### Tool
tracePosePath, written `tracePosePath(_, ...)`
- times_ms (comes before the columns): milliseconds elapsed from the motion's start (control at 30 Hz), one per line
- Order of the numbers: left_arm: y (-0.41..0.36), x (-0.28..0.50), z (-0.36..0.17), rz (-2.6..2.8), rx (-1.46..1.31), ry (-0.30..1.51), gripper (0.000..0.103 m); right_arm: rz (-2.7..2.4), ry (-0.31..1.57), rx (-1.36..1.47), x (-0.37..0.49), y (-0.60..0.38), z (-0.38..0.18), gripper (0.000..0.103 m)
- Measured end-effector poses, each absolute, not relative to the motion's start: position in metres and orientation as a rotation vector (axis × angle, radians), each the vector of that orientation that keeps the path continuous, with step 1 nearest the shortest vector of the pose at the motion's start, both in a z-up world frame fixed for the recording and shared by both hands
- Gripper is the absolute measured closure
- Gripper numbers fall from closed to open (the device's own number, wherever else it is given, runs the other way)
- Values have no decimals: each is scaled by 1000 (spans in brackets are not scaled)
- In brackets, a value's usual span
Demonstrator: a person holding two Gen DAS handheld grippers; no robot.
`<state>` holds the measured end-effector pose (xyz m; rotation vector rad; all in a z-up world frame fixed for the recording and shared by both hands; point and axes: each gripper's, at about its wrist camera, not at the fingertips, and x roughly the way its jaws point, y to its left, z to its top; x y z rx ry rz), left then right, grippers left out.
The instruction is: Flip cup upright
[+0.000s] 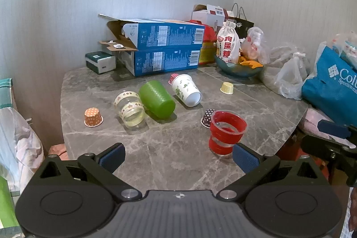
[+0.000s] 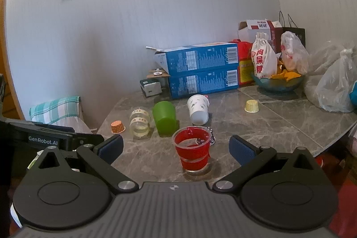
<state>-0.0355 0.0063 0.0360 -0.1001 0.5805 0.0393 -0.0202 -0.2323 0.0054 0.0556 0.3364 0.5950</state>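
A red-banded clear cup (image 1: pixel 226 131) stands upright near the table's front edge; in the right wrist view it (image 2: pixel 193 148) sits between my open right gripper's fingers, slightly ahead of them. A green cup (image 1: pixel 157 99) (image 2: pixel 164 118), a clear glass jar (image 1: pixel 130 110) (image 2: pixel 140 122) and a white leaf-print paper cup (image 1: pixel 186 89) (image 2: pixel 198 109) lie on their sides farther back. My left gripper (image 1: pixel 178 157) is open and empty, left of the red cup. My right gripper (image 2: pixel 176 147) is open and empty.
Small paper cupcake liners lie around: orange (image 1: pixel 93 117), yellow (image 1: pixel 227 88), dark dotted (image 1: pixel 207 117). Blue boxes (image 1: pixel 165 46), a tissue pack (image 1: pixel 100 62), a bowl with a cloth bag (image 1: pixel 236 64) and plastic bags (image 1: pixel 287 73) crowd the back and right of the grey marble table (image 1: pixel 156 148).
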Motion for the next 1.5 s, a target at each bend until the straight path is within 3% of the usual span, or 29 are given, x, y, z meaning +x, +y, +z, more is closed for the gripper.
tracePosePath(1500, -2, -31, 27, 32, -69, 577, 0, 579, 347, 54, -21, -232, 2, 1)
